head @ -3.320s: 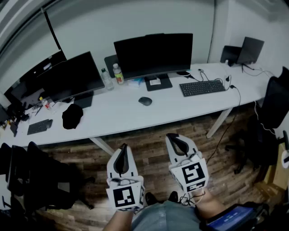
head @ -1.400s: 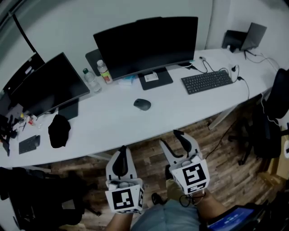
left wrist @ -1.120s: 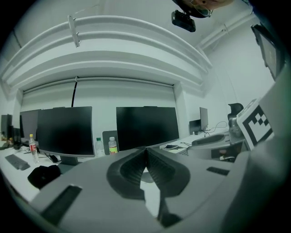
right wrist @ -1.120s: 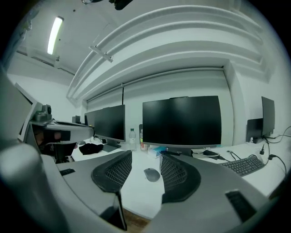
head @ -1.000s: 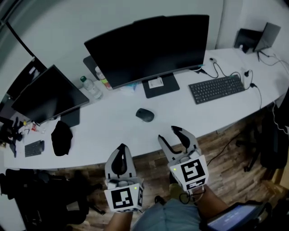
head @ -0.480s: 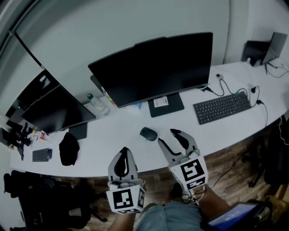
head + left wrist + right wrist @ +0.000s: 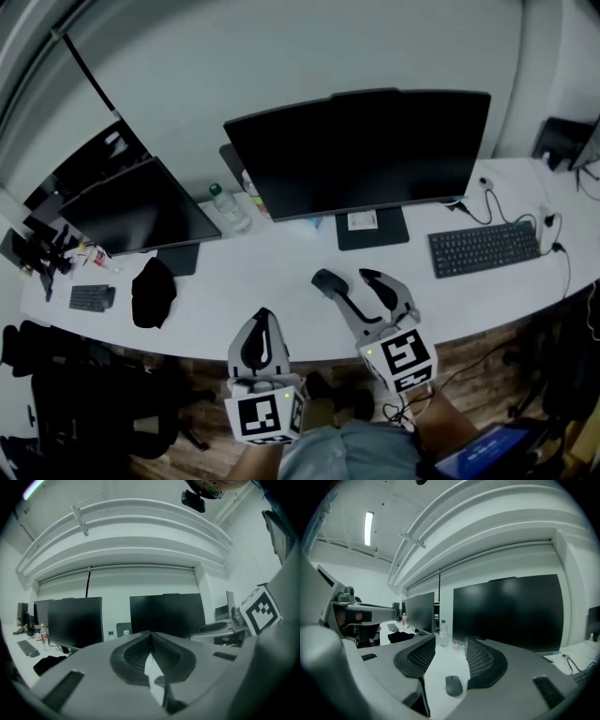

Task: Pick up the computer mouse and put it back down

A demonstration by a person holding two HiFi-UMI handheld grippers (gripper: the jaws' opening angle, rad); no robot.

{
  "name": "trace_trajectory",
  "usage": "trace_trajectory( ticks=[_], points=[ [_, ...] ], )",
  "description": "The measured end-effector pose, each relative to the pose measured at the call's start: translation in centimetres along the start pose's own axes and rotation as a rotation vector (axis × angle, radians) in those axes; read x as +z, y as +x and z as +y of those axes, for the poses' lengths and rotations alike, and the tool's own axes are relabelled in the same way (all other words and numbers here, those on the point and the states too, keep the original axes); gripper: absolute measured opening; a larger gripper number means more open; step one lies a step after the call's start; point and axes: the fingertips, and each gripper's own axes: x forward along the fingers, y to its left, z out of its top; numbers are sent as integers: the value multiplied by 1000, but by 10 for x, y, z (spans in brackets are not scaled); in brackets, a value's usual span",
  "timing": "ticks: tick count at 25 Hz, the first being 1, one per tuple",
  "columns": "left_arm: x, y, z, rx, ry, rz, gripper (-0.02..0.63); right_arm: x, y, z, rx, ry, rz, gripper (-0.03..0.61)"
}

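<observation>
Right gripper (image 7: 349,283) now reaches desk (image 7: 234,281) edge, earlier over floor, jaws half apart, just widening, empty; mouse (image 7: 325,279) on desk at its 11 o'clock, untouched; left gripper (image 7: 262,314) closed, empty; risk: off-line approach, pad shoves mouse away.

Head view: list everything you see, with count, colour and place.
desk: 1, white, across the middle
big monitor: 1, black, desk centre
side monitor: 1, black, desk left
mouse: 1, dark, before the big monitor
keyboard: 1, black, desk right
small keyboard: 1, dark, desk far left
bottle: 1, clear, between the monitors
cloth: 1, black, in front of the side monitor
chairs: count unclear, black, floor lower left
left gripper: 1, grey, bottom centre, shut
right gripper: 1, grey, at the mouse, jaws apart, just opened wider, gripping nothing
</observation>
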Motion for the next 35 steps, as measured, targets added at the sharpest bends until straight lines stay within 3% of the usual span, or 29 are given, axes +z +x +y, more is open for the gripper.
trace_trajectory(
  ticks=[18,24,35],
  points=[
    [-61,78,61,-44,-74,98,5,-66,99,13,100,-36,222,267],
    [-92,103,75,-60,-98,171,5,-100,125,6,98,7,302,275],
    [-158,127,87,-77,-156,322,5,-179,148,3,140,-6,487,324]
  ],
)
